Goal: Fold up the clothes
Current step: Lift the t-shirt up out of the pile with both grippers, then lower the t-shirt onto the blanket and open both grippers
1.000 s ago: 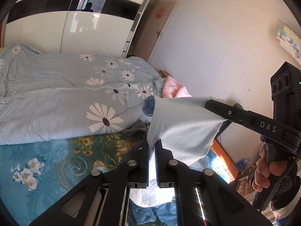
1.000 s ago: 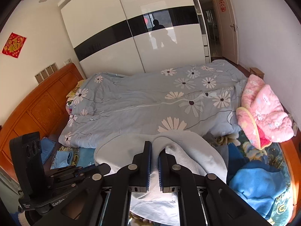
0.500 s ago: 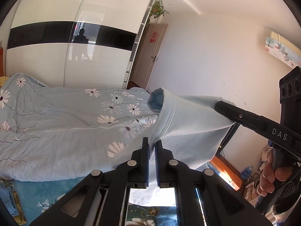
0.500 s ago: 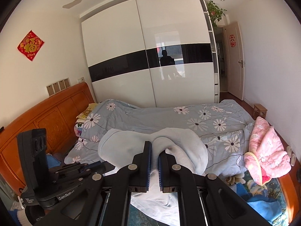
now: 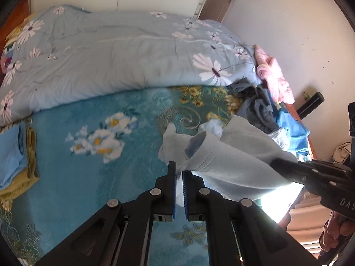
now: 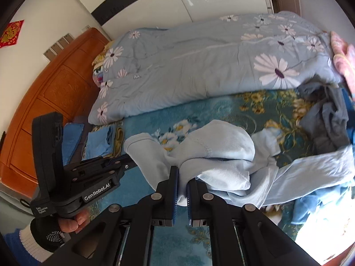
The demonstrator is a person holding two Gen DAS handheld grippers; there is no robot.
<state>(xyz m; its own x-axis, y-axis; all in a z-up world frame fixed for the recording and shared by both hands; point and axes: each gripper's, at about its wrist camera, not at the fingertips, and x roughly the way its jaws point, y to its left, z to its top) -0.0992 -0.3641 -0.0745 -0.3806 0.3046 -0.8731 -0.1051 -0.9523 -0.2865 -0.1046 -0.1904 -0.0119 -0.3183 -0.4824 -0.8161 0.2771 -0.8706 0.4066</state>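
Left tool [image 5: 179,173] and right tool [image 6: 182,177] both clamped on pale blue cotton garment [image 6: 221,146], frame centre, above teal floral bed blanket [image 5: 88,155].

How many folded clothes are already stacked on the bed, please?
2: a folded blue garment lying on a folded yellow-green garment, at the teal blanket's left edge near the headboard. More may be hidden underneath.

Bright daylight, blown-out glare at lower right, strong fisheye warp with dark corner vignette, motion blur on the teal blanket [image 5: 93,133].
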